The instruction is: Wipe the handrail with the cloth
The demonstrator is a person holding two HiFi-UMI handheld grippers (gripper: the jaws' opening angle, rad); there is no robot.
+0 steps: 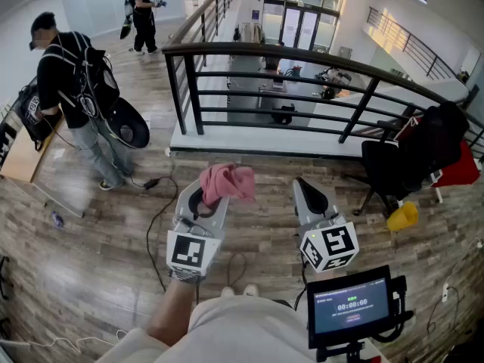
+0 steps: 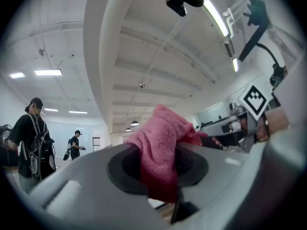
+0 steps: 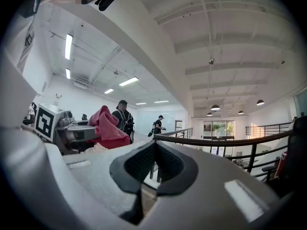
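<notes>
Two grippers hover side by side on the near side of the handrail (image 1: 302,57) in the head view, neither touching it. The left gripper (image 1: 209,193) pinches a pink cloth (image 1: 228,181), and the right gripper (image 1: 307,186) sits just beside it. From the left gripper view, the jaws clamp the cloth (image 2: 160,143), which bunches up above them. From the right gripper view, the jaws press together on nothing, and the handrail (image 3: 225,141) runs beyond them.

two tools (image 1: 200,201) (image 1: 308,190), one cloth (image 1: 228,181), one handrail (image 1: 302,54), two people (image 1: 72,82) (image 1: 142,12), perhaps one chair (image 1: 387,171)
</notes>
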